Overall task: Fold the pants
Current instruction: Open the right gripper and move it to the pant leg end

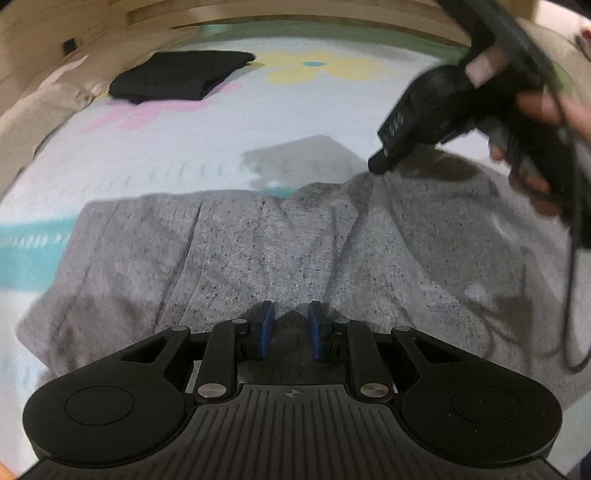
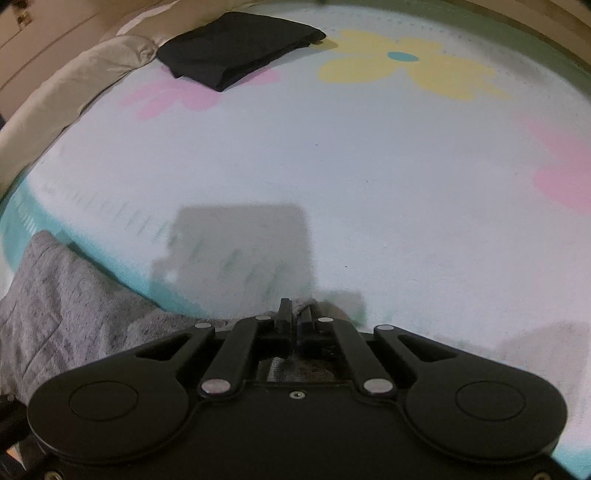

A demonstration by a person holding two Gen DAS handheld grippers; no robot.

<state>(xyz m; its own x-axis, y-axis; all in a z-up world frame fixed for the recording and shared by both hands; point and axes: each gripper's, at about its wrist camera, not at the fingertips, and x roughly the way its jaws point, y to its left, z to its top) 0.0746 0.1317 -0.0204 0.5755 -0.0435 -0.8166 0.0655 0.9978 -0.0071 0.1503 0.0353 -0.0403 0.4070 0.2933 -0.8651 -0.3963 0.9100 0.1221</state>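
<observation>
Across the near part of a pale bedspread printed with big pastel flowers (image 2: 369,155) lie the speckled heather-grey knit pants (image 1: 258,251), spread in a broad, rumpled sheet with several long creases running away from the camera and a straight folded edge on the far side. In the right wrist view the same grey cloth bunches at the lower left, over a teal band of the spread.

Low over the middle of the fabric sits the left gripper (image 1: 290,326), its blue-padded fingers (image 1: 266,325) a little apart; a small peak of grey cloth rises in the gap, but whether the pads pinch it I cannot tell. At the far right corner of the pants the black right gripper (image 2: 295,317) points down steeply, held by a person's hand (image 1: 535,147) with a dark cable trailing below it. Its fingers are drawn together, with grey cloth showing at and under the tips, so they look clamped on the edge of the pants, though the blur leaves the contact itself unclear.

Farther off, well apart from the grey pants, a folded black garment (image 1: 181,75) rests on a pink flower print near a beige pillow (image 2: 74,88). A yellow flower with a teal centre (image 2: 402,62) lies beyond, and a wooden headboard (image 1: 258,14) closes the far edge.
</observation>
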